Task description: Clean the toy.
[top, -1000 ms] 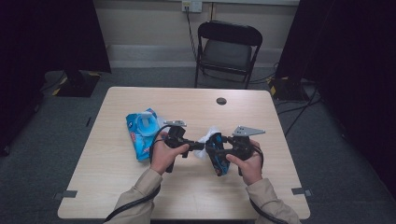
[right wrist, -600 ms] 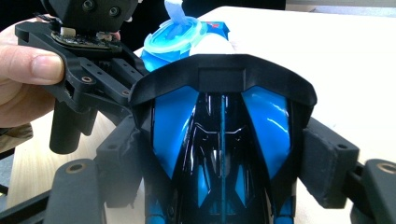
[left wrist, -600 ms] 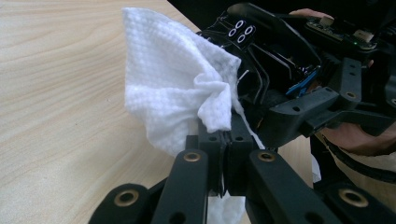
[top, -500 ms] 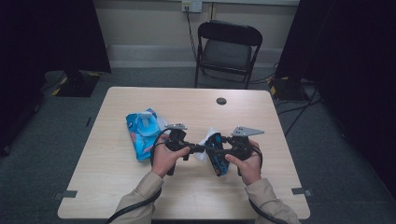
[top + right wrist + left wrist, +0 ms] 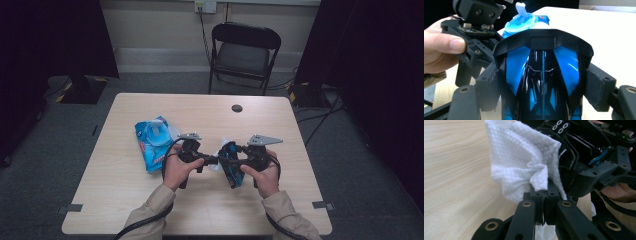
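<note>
White cloth (image 5: 521,162): pinched by clenched left gripper (image 5: 543,195).
Toy car (image 5: 542,82): clamped by right gripper (image 5: 542,82).
Table (image 5: 125,200): wipes pack (image 5: 152,142) lying.

Both grippers are matte black plastic. The left gripper (image 5: 212,160) has brass-coloured pivot screws on its jaw arms; the right gripper (image 5: 235,161) has foam-padded jaws. Each carries a grey three-cornered plate and trails a black cable along a tan sleeve (image 5: 150,215).
</note>
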Demonstrator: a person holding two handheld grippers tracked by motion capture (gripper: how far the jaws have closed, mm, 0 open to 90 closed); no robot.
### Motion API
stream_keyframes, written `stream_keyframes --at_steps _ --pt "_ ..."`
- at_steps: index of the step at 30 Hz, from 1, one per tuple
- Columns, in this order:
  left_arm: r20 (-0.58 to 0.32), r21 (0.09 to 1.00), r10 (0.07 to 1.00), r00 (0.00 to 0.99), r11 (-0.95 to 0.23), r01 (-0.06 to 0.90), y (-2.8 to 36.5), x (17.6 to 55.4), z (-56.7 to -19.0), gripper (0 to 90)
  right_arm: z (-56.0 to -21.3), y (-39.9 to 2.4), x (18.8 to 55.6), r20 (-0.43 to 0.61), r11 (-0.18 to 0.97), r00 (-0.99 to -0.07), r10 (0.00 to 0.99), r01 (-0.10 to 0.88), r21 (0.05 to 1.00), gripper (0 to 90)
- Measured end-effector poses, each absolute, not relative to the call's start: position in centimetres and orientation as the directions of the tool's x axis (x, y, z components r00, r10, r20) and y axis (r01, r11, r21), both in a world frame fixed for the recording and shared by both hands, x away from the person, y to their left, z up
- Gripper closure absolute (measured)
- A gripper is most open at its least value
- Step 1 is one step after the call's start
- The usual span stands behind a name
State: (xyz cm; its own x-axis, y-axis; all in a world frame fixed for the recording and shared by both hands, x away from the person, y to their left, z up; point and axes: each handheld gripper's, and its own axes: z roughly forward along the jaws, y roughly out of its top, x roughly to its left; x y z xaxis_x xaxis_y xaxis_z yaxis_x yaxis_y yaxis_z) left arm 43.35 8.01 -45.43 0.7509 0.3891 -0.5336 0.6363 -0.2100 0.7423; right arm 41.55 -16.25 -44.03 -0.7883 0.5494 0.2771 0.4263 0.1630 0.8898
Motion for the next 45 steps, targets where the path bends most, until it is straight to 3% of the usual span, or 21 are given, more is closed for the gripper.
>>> stream_keyframes --at_steps 13,16,20,34,45 --pt "-0.53 0.737 0.394 0.751 -0.224 0.638 7.9 43.1 -45.6 88.1 -44.1 -16.2 41.6 0.286 0.158 -0.788 0.545 0.431 0.888 25.6" --pt "-0.503 0.719 0.407 0.762 -0.292 0.631 7.6 43.0 -46.0 88.2 -44.0 -16.2 41.6 0.291 0.147 -0.788 0.542 0.43 0.891 25.6" --pt "-0.542 0.716 0.376 0.752 -0.262 0.647 7.3 42.8 -46.6 88.2 -43.5 -16.0 41.6 0.281 0.146 -0.793 0.54 0.417 0.897 25.6" --pt "-0.555 0.683 0.343 0.758 -0.332 0.651 5.9 41.6 -48.4 88.2 -43.3 -16.1 41.9 0.284 0.136 -0.786 0.55 0.419 0.898 25.6" --pt "-0.56 0.68 0.372 0.741 -0.305 0.667 7.3 41.8 -48.5 88.2 -43.0 -16.8 41.8 0.277 0.133 -0.782 0.559 0.414 0.901 25.6"
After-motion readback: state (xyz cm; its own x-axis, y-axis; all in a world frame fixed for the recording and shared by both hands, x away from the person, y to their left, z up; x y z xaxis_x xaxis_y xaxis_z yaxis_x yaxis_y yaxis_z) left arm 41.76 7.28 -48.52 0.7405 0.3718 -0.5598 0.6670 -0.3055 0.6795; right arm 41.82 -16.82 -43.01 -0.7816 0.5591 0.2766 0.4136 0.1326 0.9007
